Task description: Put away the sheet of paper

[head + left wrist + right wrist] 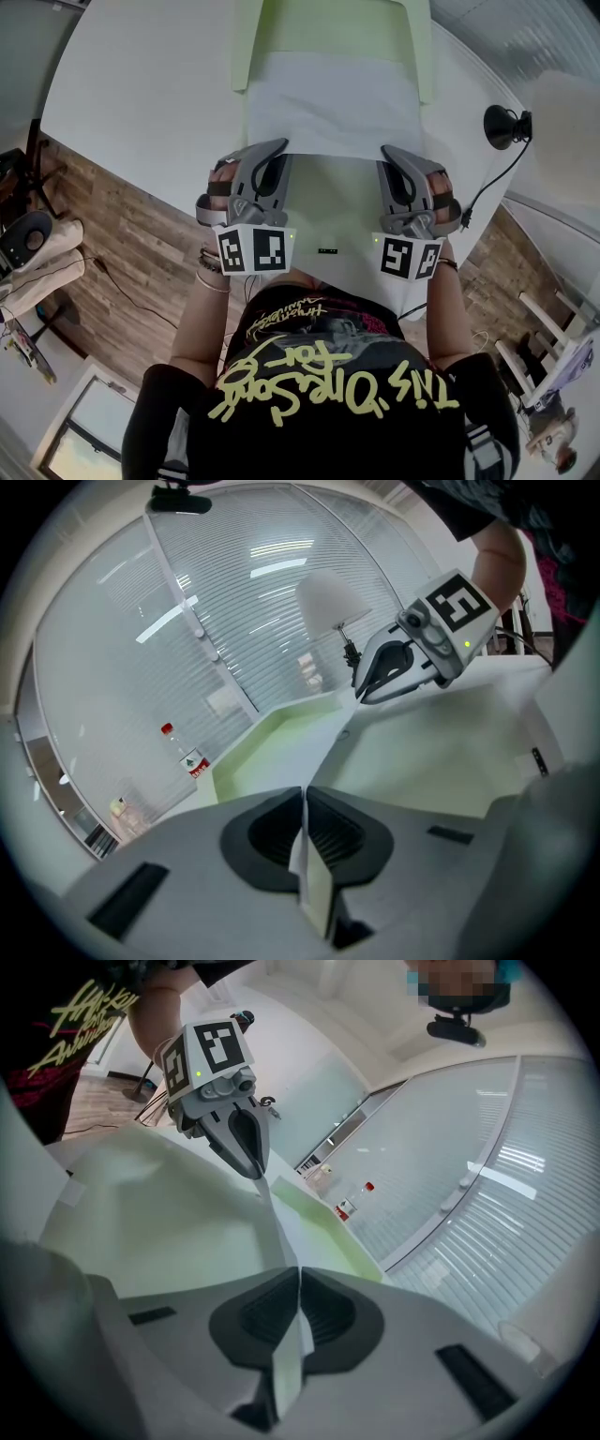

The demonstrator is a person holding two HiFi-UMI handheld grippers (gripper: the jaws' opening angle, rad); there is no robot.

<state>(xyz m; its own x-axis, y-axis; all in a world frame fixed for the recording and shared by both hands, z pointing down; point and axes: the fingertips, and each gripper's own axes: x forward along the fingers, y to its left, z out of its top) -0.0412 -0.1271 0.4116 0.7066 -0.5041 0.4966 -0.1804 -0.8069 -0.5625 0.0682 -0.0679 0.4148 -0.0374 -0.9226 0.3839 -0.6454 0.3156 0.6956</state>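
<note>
Above the table [141, 84], left gripper [278, 147] and right gripper [386, 151] clamp the paper [328, 105] at its near edge.

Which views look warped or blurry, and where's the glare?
Head view: sharp, fisheye bends the table edges. Left gripper view: light streaks glare on the glass wall; sheet of paper at the jaws is soft. Right gripper view: dark corners, same curving.

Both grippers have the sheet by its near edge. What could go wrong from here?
1. The left gripper and right gripper each pinch only a narrow strip of the sheet of paper; a tug might pull it free.
2. The sheet spans both grippers, so uneven moves could crease or tear it.
3. Its far part lies between the green tray walls; pushing forward may buckle it.
</note>
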